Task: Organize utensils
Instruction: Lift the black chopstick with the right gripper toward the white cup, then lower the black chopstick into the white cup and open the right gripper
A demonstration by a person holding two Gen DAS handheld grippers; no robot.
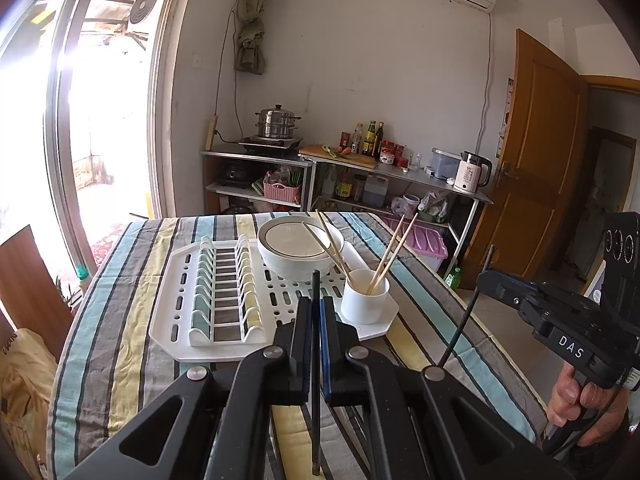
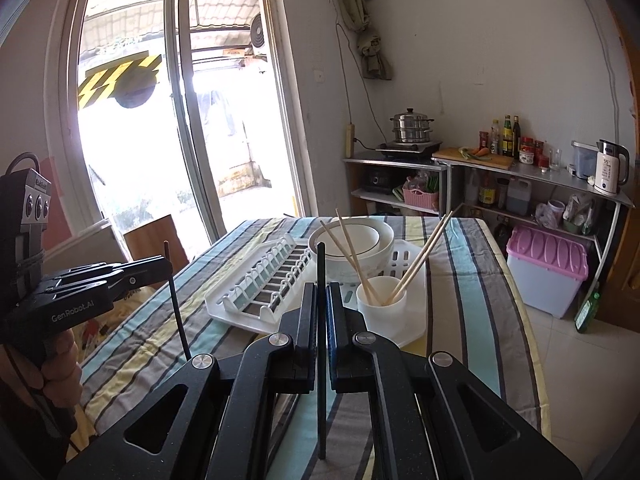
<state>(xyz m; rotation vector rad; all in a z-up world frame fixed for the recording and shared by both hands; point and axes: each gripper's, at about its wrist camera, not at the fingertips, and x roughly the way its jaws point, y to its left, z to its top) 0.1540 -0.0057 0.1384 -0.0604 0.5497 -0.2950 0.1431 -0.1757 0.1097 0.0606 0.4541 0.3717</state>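
My left gripper (image 1: pixel 316 304) is shut on a black chopstick (image 1: pixel 316 380) and holds it upright above the near table edge. My right gripper (image 2: pixel 321 290) is shut on a second black chopstick (image 2: pixel 321 360), also upright. Each gripper shows in the other view: the right gripper (image 1: pixel 490 280) with its chopstick at right, the left gripper (image 2: pixel 170 266) at left. A white cup (image 1: pixel 365 296) on the white dish rack (image 1: pixel 180 320) holds several wooden chopsticks (image 1: pixel 390 256). The cup (image 2: pixel 381 304) and wooden chopsticks (image 2: pixel 422 258) lie just beyond my right gripper.
A white bowl (image 1: pixel 298 248) sits on the rack behind the cup. The table has a striped cloth (image 1: pixel 120 340). Metal shelves (image 1: pixel 400 176) with bottles, a pot and a kettle stand against the far wall. A pink-lidded bin (image 2: pixel 546 268) is on the floor at right.
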